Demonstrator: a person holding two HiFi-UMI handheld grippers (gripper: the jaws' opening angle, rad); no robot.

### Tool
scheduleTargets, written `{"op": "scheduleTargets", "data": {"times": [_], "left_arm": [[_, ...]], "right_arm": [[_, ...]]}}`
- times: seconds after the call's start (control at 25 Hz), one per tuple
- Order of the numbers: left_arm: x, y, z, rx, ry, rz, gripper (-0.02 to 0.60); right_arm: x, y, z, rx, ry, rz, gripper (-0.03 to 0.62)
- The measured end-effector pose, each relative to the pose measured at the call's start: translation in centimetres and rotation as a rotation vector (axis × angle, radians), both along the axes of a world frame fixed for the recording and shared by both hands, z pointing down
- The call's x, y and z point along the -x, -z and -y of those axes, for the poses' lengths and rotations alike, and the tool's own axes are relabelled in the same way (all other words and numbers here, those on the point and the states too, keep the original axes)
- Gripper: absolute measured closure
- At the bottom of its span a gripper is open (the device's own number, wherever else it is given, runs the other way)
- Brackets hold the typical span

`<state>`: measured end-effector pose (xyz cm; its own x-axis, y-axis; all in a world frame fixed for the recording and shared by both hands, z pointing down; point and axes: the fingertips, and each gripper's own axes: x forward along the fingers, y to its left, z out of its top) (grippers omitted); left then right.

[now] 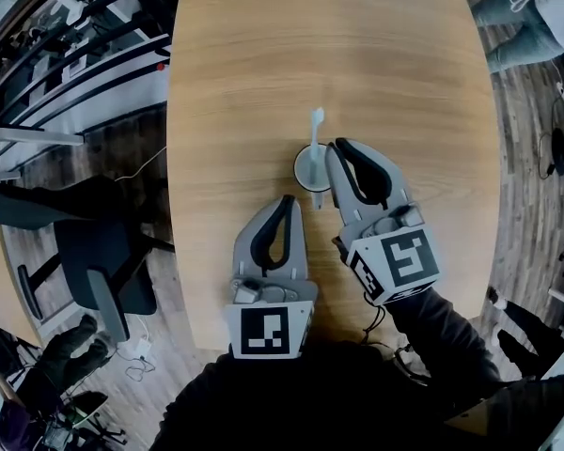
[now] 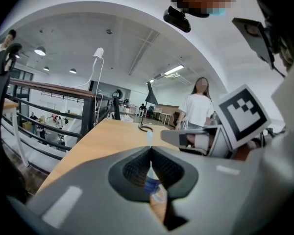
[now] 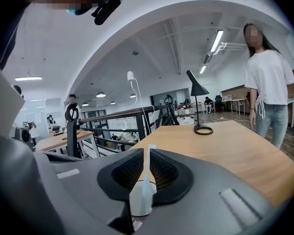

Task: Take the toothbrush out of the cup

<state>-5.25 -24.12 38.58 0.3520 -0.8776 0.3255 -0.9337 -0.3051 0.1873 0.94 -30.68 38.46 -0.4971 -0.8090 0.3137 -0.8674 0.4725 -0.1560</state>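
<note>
Since the right gripper (image 1: 336, 147) has its jaws closed together on nothing, just right of the cup (image 1: 299, 163), open them before moving in. Set the pads either side of the toothbrush (image 1: 315, 130), which stands in the cup, above the rim. Close, then lift straight up. The left gripper (image 1: 285, 201), likewise closed and empty, is near enough to steady the cup.

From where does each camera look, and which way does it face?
Head view: on the person's head, steeply down at the table; left gripper, right gripper, a sleeve show.
Left gripper view: on that gripper, along its shut jaws.
Right gripper view: likewise; its jaws frame the toothbrush.
Head and right gripper views share the cup.
</note>
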Motion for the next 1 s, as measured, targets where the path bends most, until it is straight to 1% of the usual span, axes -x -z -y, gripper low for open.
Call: {"op": "scheduleTargets", "data": {"times": [0.16, 0.32, 0.68, 1.0], "left_arm": [[0.0, -0.2, 0.3, -0.004, 0.001, -0.004, 0.574], [0.2, -0.6, 0.5, 0.019, 0.001, -0.002, 0.574], [1.0, -1.5, 1.1, 0.029, 0.021, -0.008, 0.574], [1.9, -2.3, 1.4, 0.043, 0.030, -0.014, 0.574]], "right_arm": [[0.5, -0.5, 0.1, 0.011, 0.012, -0.003, 0.545], [0.9, -0.9, 0.5, 0.019, 0.020, -0.008, 0.533], [1.6, -2.1, 1.2, 0.038, 0.031, -0.015, 0.507], [2.2, -2.8, 1.8, 0.038, 0.029, -0.031, 0.503]]}}
